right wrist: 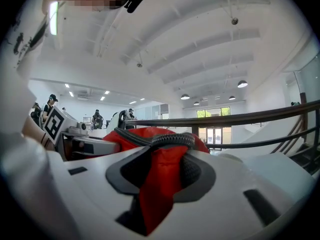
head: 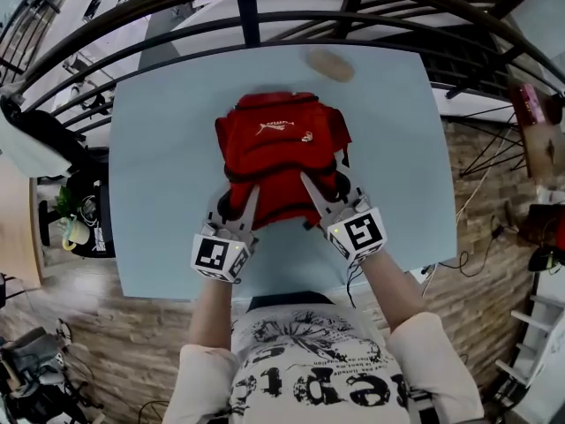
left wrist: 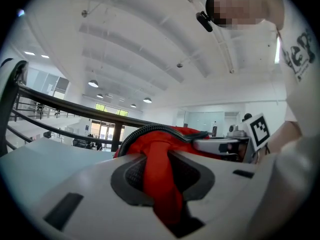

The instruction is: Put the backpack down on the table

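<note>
Head view, backpack (head: 278, 144), blue table (head: 159, 193), black railing (head: 249, 20)

both forearms reach forward, side by side, the left arm (head: 212, 312) and right arm (head: 394, 291) bent slightly inward. the left gripper (head: 242, 198) is clamped, a fold of the red backpack (head: 278, 140) pinched between its fingers. the right gripper (head: 321, 189) pinches another fold likewise, fingers angled toward the left's.

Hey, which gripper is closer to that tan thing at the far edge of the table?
Right. The right gripper clamps the red backpack almost straight in front of the tan thing; the left gripper clamps it farther left.
</note>
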The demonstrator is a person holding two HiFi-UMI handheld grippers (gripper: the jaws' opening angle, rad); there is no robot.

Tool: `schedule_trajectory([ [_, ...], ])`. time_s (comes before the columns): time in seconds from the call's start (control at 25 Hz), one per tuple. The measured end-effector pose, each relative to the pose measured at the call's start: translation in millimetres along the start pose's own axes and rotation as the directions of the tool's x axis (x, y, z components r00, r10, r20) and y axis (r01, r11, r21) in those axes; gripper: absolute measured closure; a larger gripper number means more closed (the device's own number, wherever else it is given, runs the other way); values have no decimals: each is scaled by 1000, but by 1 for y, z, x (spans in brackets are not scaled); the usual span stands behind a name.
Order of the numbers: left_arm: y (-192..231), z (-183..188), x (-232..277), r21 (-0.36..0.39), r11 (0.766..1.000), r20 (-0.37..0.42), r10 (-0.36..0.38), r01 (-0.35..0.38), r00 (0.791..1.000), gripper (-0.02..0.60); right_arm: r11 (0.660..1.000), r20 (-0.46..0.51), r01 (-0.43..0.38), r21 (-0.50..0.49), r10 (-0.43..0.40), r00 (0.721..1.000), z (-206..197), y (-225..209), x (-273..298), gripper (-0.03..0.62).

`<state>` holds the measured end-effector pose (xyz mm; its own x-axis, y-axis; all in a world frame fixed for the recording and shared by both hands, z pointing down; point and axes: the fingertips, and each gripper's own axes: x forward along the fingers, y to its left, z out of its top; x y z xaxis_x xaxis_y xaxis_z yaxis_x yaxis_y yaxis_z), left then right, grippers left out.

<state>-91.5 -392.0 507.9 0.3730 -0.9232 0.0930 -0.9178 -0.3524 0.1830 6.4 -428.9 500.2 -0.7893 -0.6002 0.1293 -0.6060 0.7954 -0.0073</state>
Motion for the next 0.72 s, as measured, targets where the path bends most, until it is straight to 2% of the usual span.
schedule_trajectory([
  [0.2, -7, -40, -20, 7, 1000, -51, 17, -17, 999, 509, 1000, -24, 13, 15, -12, 1000, -36, 17, -20, 459],
  [0.4, -11, -67, -35, -18, 999, -107, 37, -39, 994, 487, 999, -63, 37, 14, -36, 997, -63, 27, -35, 433],
  [0.72, -16, -115, -57, -44, 998, -234, 33, -45, 972, 441, 997, -186, 73, 12, -69, 980, -112, 36, -51, 388],
])
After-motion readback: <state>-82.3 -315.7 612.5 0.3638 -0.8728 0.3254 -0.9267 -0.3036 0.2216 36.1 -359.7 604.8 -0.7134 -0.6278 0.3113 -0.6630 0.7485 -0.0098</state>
